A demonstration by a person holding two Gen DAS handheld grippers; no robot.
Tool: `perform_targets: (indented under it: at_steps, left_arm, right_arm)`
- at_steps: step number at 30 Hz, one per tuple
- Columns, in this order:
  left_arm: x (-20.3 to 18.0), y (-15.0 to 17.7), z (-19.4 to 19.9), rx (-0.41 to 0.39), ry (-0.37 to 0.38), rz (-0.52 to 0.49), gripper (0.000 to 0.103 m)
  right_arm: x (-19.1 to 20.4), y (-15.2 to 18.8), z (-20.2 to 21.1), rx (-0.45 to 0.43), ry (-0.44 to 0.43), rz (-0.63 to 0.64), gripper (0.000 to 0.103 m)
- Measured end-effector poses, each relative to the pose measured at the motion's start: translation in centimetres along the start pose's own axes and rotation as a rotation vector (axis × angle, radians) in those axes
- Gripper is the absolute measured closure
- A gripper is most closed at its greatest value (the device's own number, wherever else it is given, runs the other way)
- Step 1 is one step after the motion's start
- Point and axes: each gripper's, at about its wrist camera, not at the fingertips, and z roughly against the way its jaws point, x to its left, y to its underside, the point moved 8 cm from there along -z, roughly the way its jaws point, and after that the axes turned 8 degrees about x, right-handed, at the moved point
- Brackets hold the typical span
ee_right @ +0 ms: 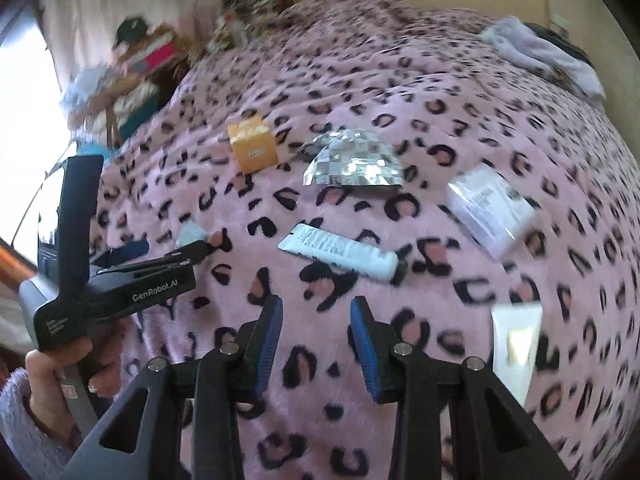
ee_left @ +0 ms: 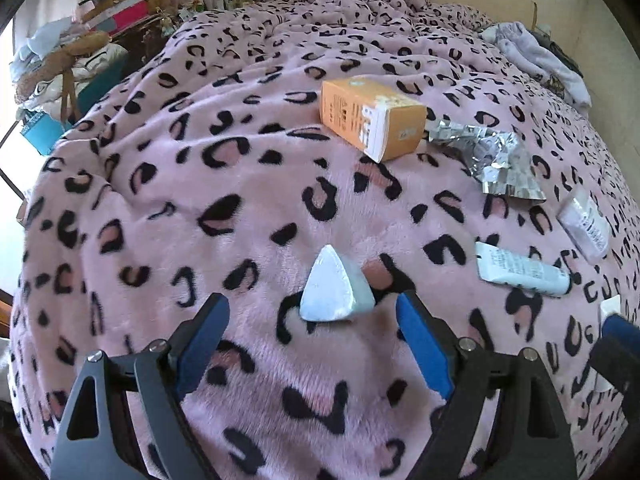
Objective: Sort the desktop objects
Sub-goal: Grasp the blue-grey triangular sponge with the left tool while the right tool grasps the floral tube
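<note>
Just ahead at twelve o'clock of the left tongs point(ee_left: 310, 320), a pale triangular wedge point(ee_left: 335, 292) is lying on the bed's leopard blanket point(ee_left: 240, 184), tip pointing away, between spread, empty jaws. Right tongs point(ee_right: 316, 332) are hovering part-spread and empty, the white tube point(ee_right: 340, 252) sitting crosswise at their twelve o'clock.

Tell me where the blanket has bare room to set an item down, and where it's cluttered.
Bare blanket spreads left of the orange box and the pale wedge. A smaller free patch lies under the right tool, below the white tube. Crowded: the foil packet, tube, lilac box and a second tube cluster on the right.
</note>
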Motion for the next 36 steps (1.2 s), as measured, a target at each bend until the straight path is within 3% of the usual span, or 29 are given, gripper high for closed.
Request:
perform_targets:
  at_steps: [10, 18, 24, 28, 31, 36]
  left_arm:
    - [-1.0, 0.1, -2.4, -0.023, -0.048, -0.017, 0.016]
    - [-1.5, -0.4, -2.7, -0.053, -0.046, -0.034, 0.016]
    - [-2.1, -0.5, -2.7, -0.072, -0.002, -0.037, 0.016]
    - [-2.4, -0.6, -2.7, -0.078, -0.007, -0.040, 0.017]
    - [-2.3, -0.7, -2.7, -0.085, 0.008, -0.020, 0.028]
    - [-1.8, -0.8, -2.3, -0.095, 0.030, 0.002, 0.061]
  right_arm:
    - [-0.1, -3.9, -6.7, 0.128, 0.026, 0.180, 0.066]
    - [1.5, -4.0, -8.2, 0.166, 0.073, 0.321, 0.043]
    - [1.9, -3.1, -8.0, 0.205, 0.057, 0.404, 0.039]
    - [1.5, -3.1, -8.8, 0.198, 0.136, 0.440, 0.039]
    - [0.3, -3.1, -9.3, 0.173, 0.126, 0.375, 0.040]
    - [-0.2, -2.9, -8.3, 0.095, 0.125, 0.298, 0.062]
